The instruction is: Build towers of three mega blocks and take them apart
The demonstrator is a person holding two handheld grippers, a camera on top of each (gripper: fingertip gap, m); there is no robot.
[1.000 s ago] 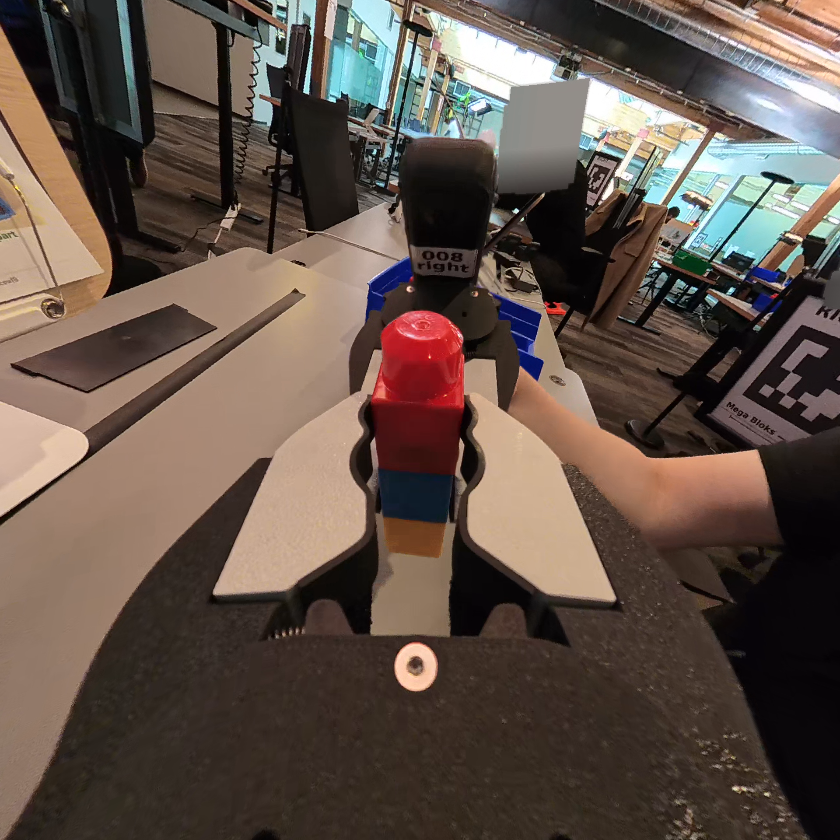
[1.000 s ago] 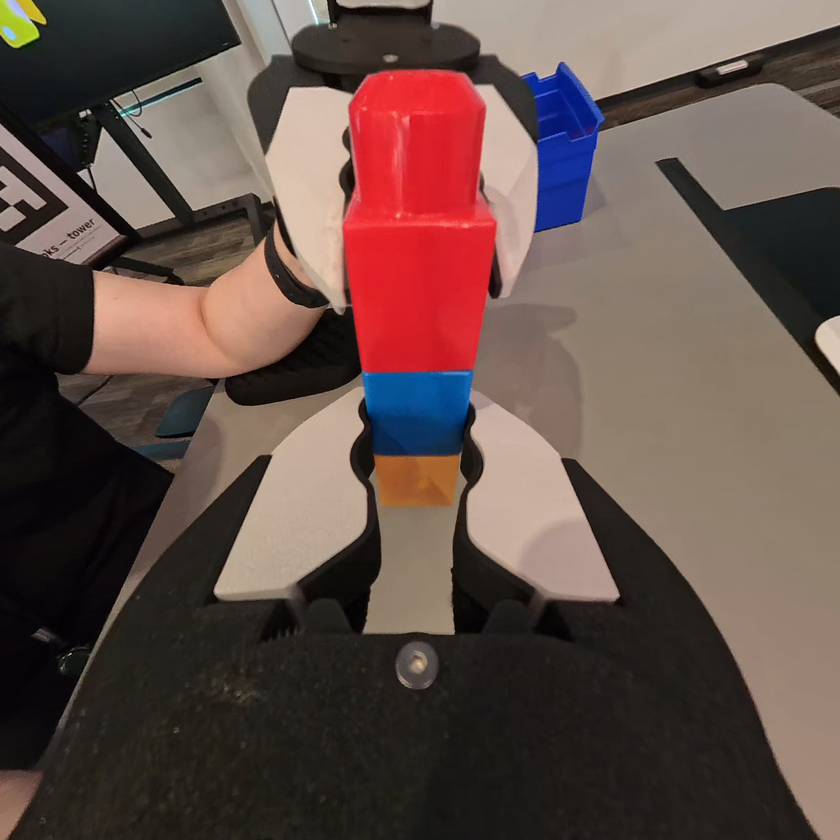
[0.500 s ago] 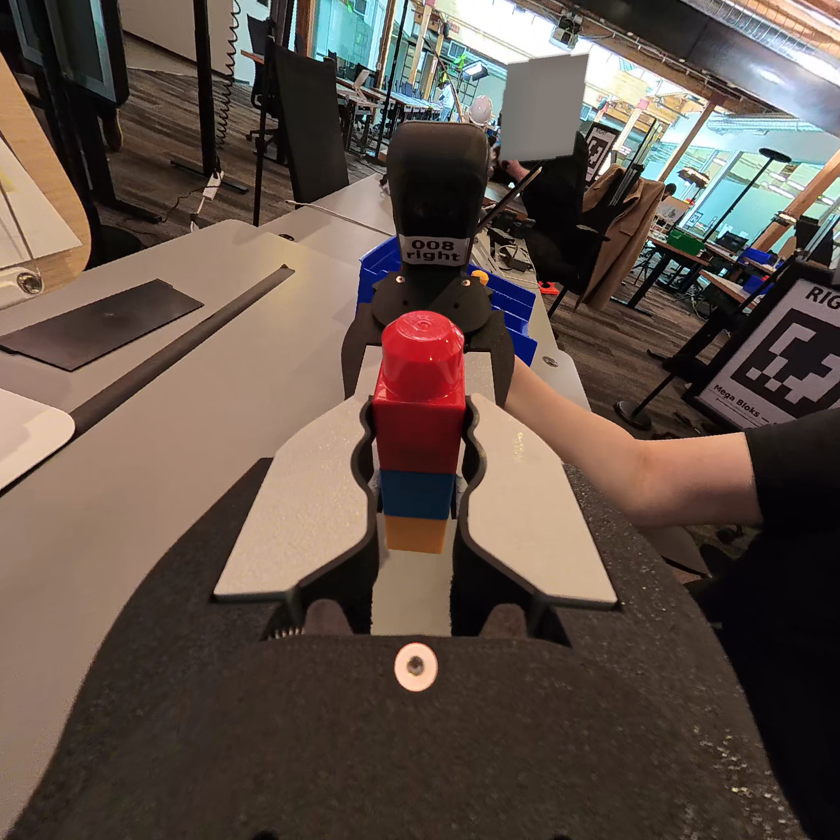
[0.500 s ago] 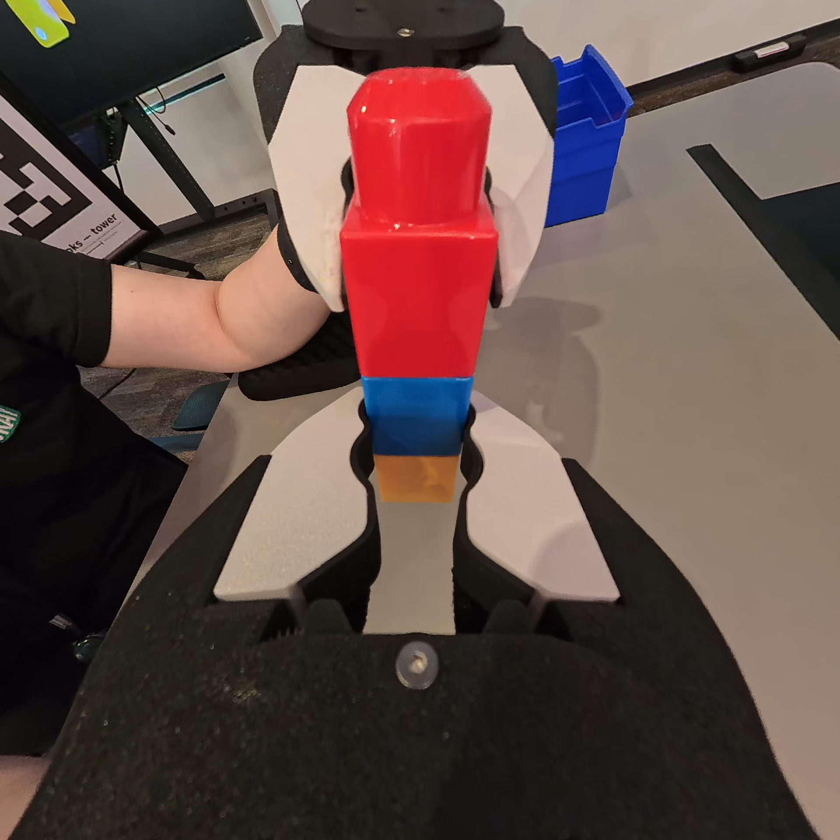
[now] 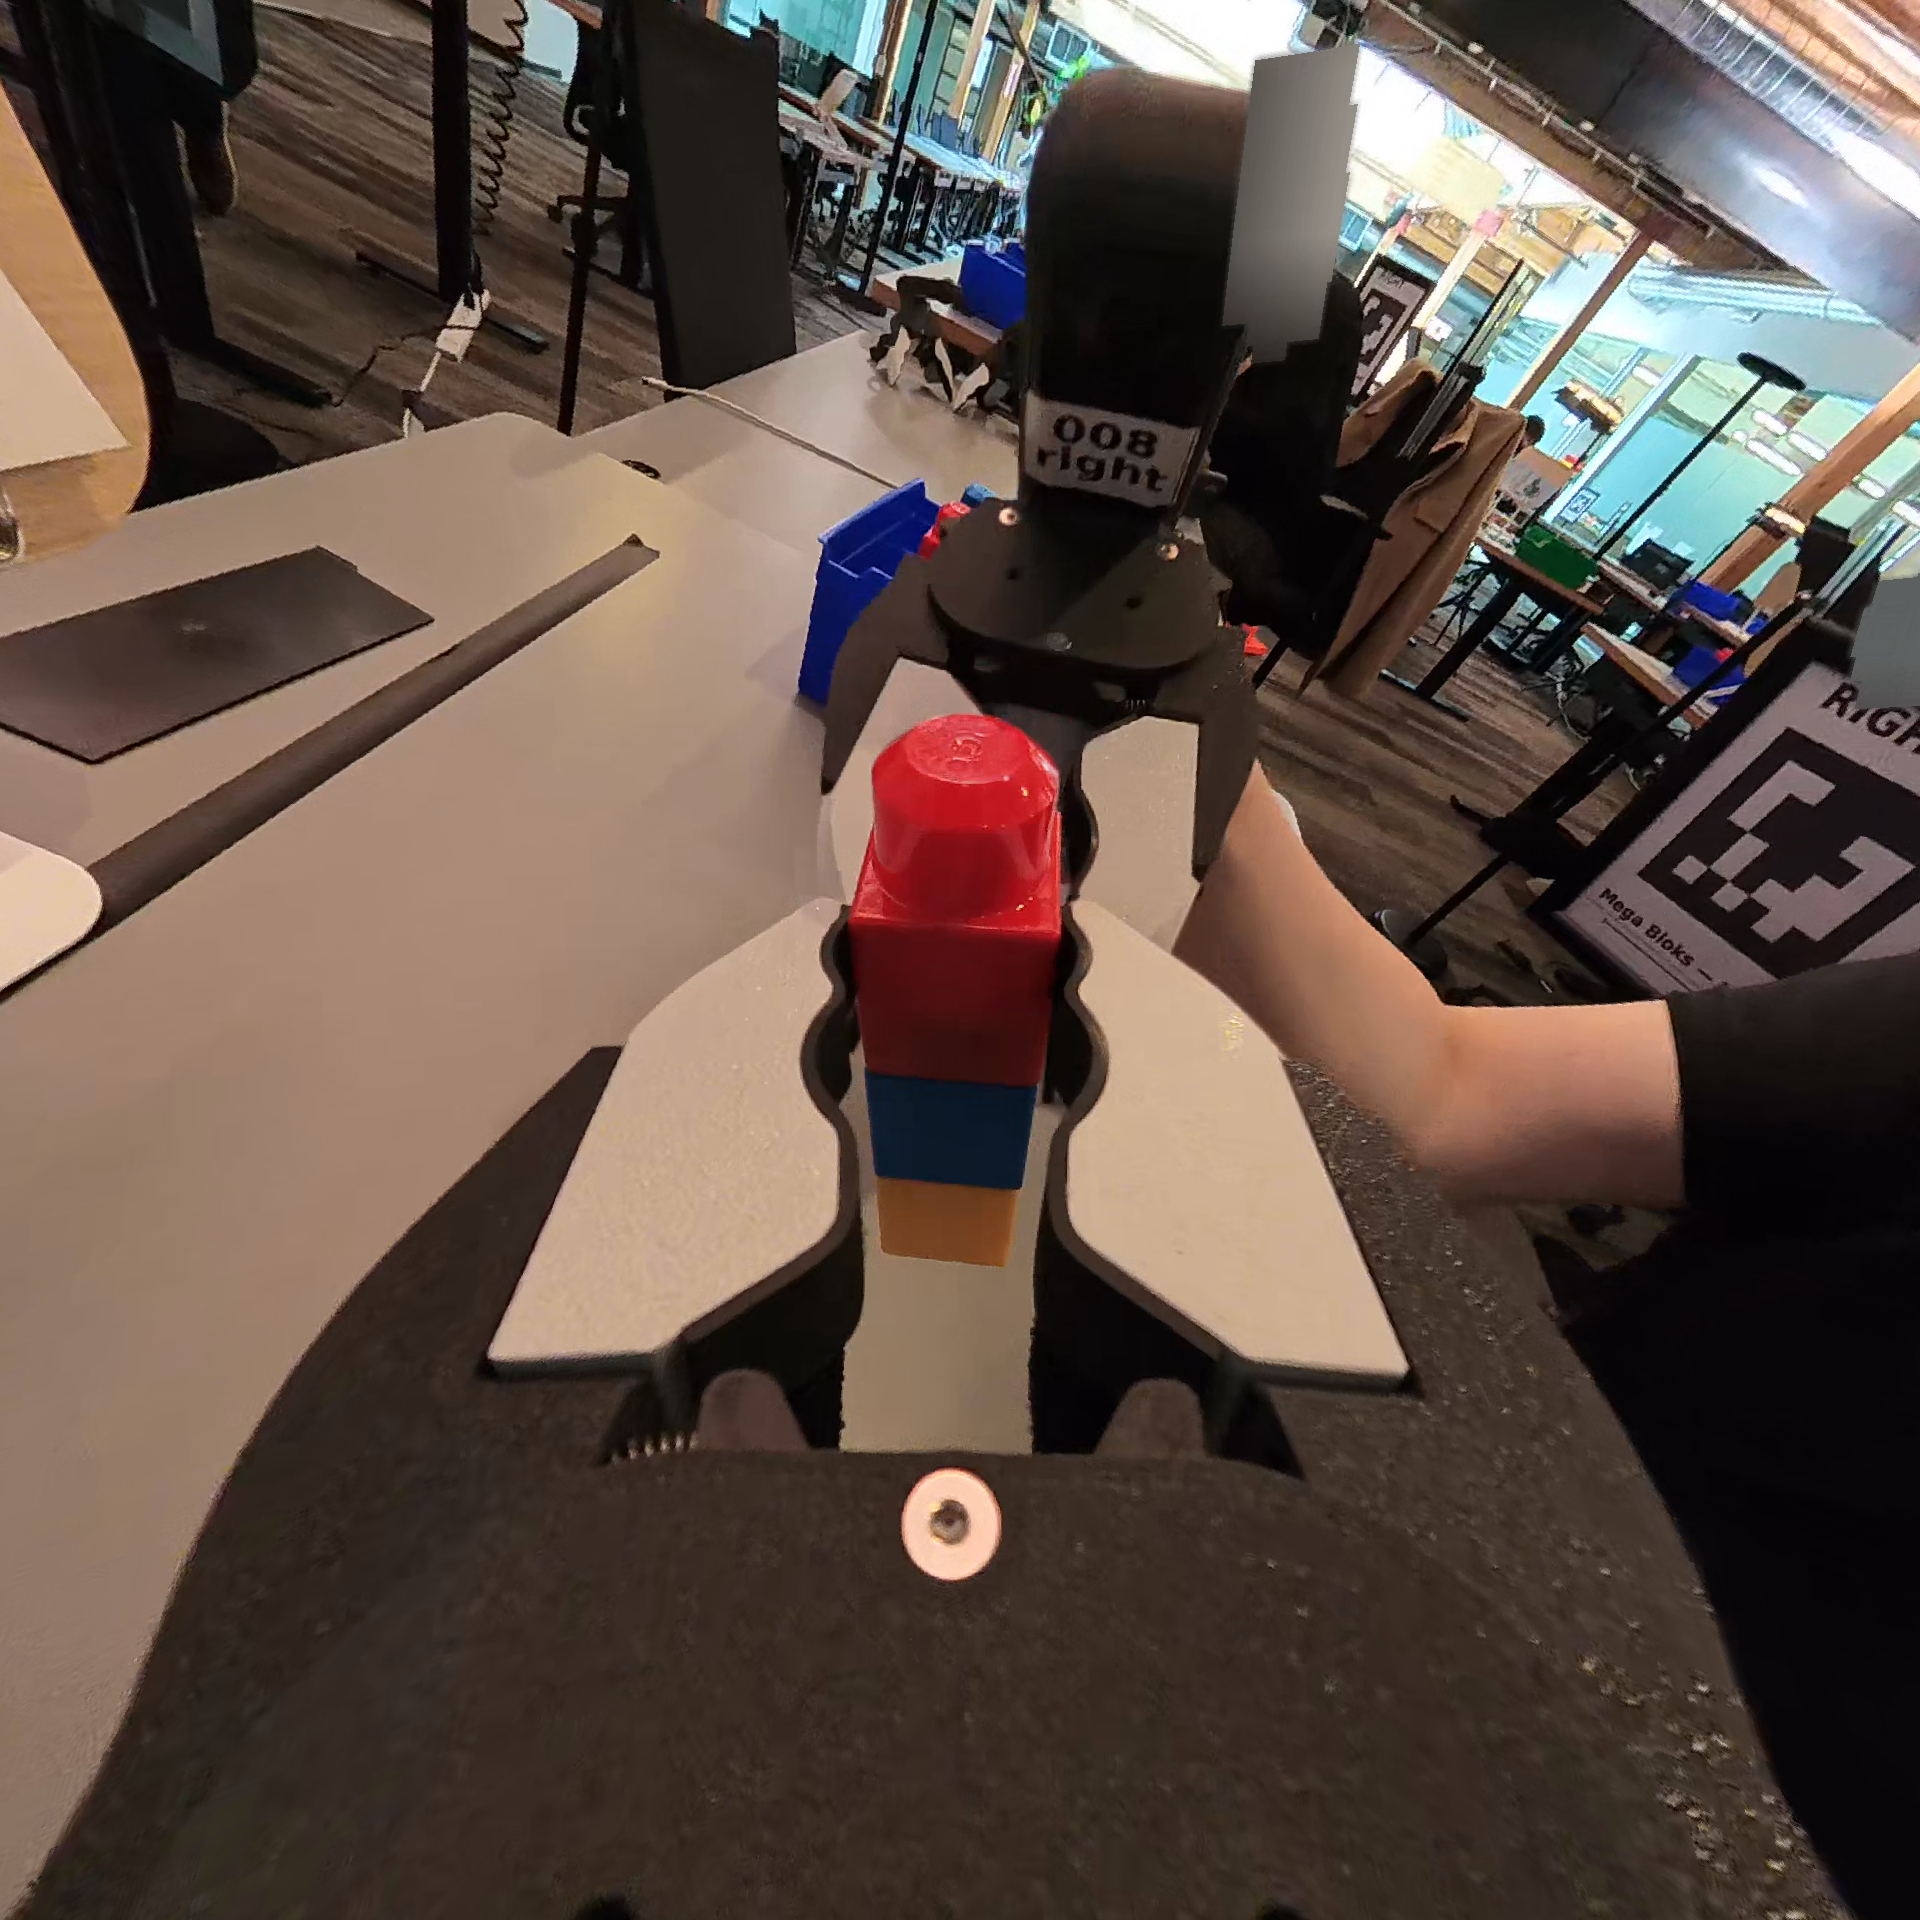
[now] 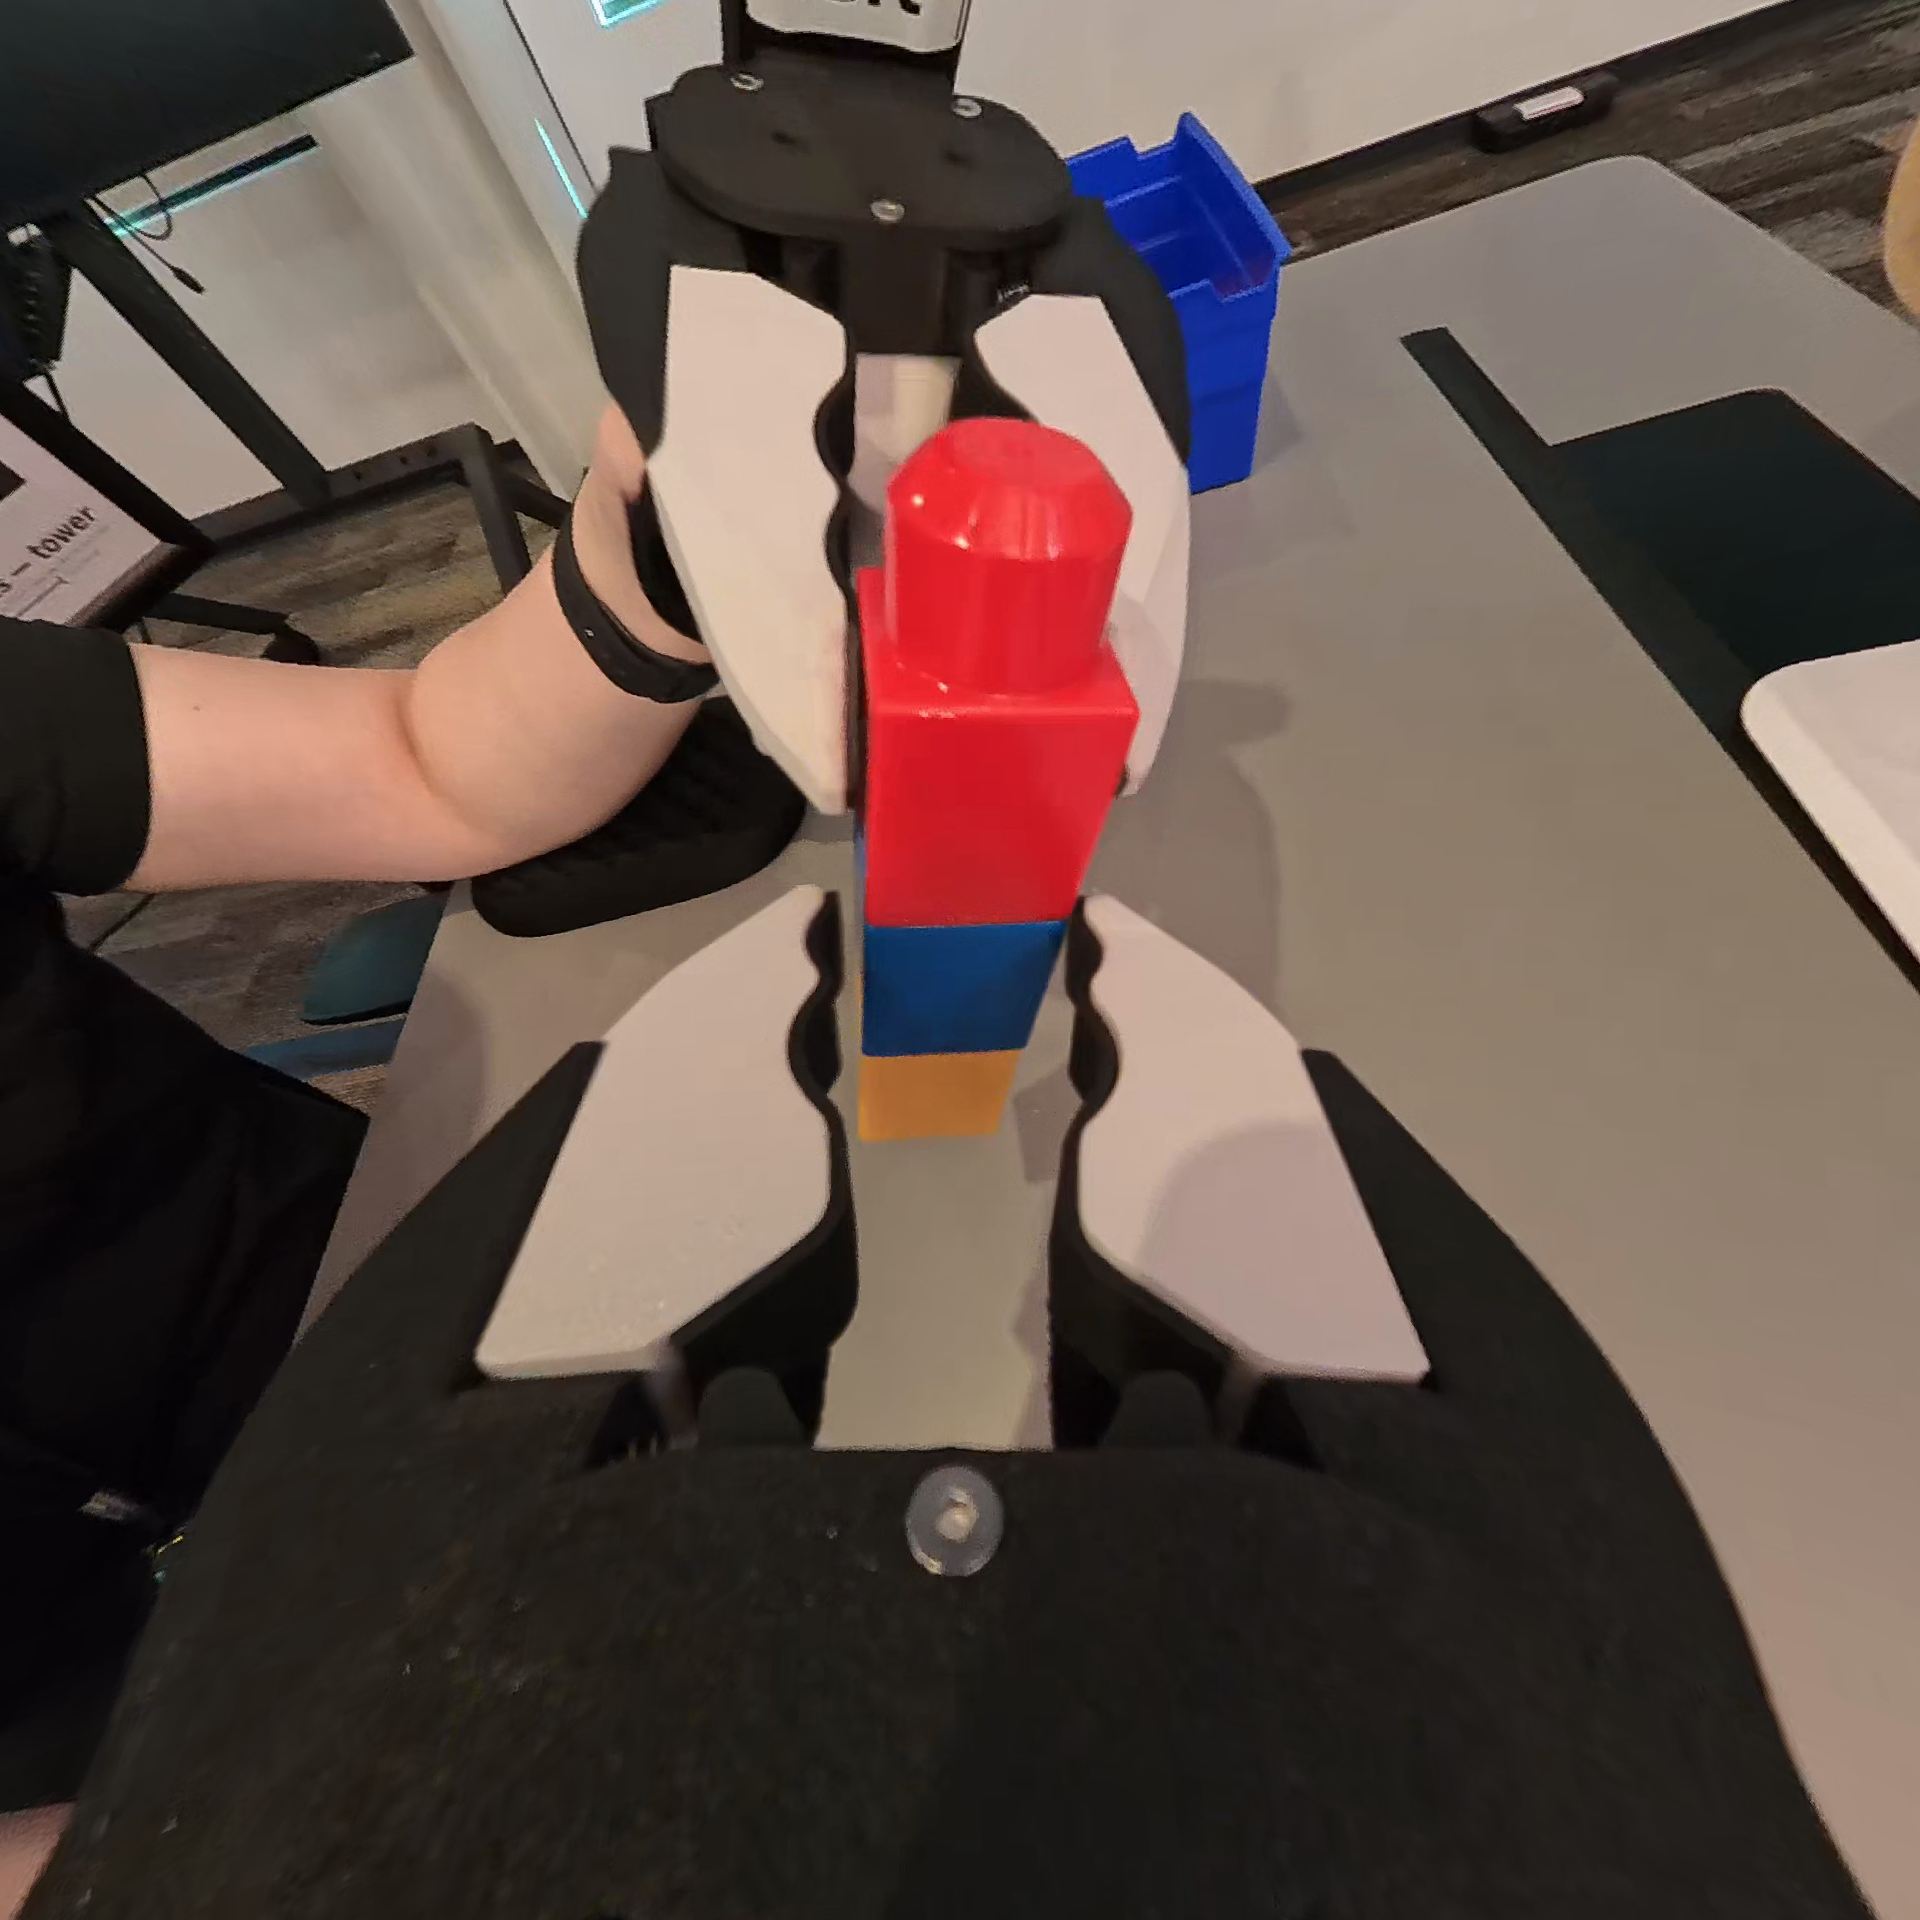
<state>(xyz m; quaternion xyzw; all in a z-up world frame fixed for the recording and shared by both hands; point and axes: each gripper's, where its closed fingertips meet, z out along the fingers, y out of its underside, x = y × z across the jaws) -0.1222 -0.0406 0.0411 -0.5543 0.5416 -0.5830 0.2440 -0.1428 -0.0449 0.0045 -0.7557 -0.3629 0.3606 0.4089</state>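
A wide grey bench point(image 5: 343, 966) carries everything here, with a black strip point(image 5: 343, 727) running across it and a flat black mat point(image 5: 197, 644) lying farther out. A blue bin point(image 6: 1195, 301) sits on the bench beyond the work, well apart from the stack. The two tools face each other from opposite sides of the stack. The left gripper point(image 5: 951, 997) has its pale fingers point(image 5: 707, 1132) closed against the sides of the red block point(image 5: 956, 977), holding it firmly. The right gripper point(image 6: 951, 997) sits lower, level with the blue block point(image 6: 956, 987); a narrow gap shows on either side between its fingers point(image 6: 686, 1132) and the block, so it stands slightly parted and grips nothing that I can see. Between them stands the tower point(image 6: 966, 831), three blocks tall and upright, near the bench edge where the person's forearm point(image 6: 416, 758) reaches in with a dark band on the wrist. The red block is on top, its round stud pointing up, the blue block is pressed under it, and the small orange block point(image 6: 930, 1096) is at the bottom; from the right wrist view the orange block seems to rest on the bench. A marker board point(image 5: 1766, 831) with a black-and-white square pattern stands on the floor off to one side.
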